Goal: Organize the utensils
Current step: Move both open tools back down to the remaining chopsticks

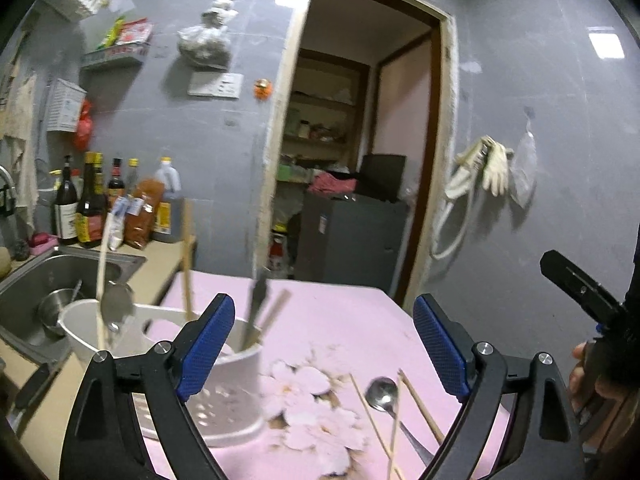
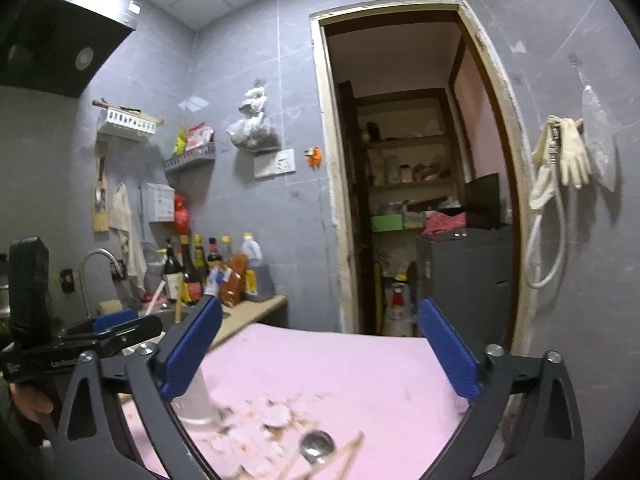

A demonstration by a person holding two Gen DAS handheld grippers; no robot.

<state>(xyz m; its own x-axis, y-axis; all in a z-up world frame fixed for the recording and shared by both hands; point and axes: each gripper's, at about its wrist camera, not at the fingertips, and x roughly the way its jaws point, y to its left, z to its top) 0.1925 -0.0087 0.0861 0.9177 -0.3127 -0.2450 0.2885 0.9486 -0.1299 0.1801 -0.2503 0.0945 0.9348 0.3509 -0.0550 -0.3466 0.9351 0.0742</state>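
A white perforated utensil holder [image 1: 224,392] stands on the pink flowered table cover [image 1: 340,320], with chopsticks, a metal spoon [image 1: 117,304] and a dark-handled utensil [image 1: 256,304] upright in it. On the cover lie a metal spoon [image 1: 383,394] and loose wooden chopsticks [image 1: 420,406]. My left gripper [image 1: 324,344] hangs open above them, nothing between its blue pads. My right gripper [image 2: 320,360] is open too, over the same spoon [image 2: 317,446] and chopsticks [image 2: 344,454]. The holder [image 2: 196,404] shows blurred behind its left finger. The left gripper [image 2: 116,326] appears at the left edge.
A steel sink [image 1: 52,280] with a bowl lies left of the table. Sauce bottles [image 1: 92,204] line the counter by the grey tiled wall. An open doorway [image 1: 352,140] leads to a storeroom. Gloves [image 1: 494,164] and a hose hang on the right wall. A hand [image 1: 586,380] holds the right gripper.
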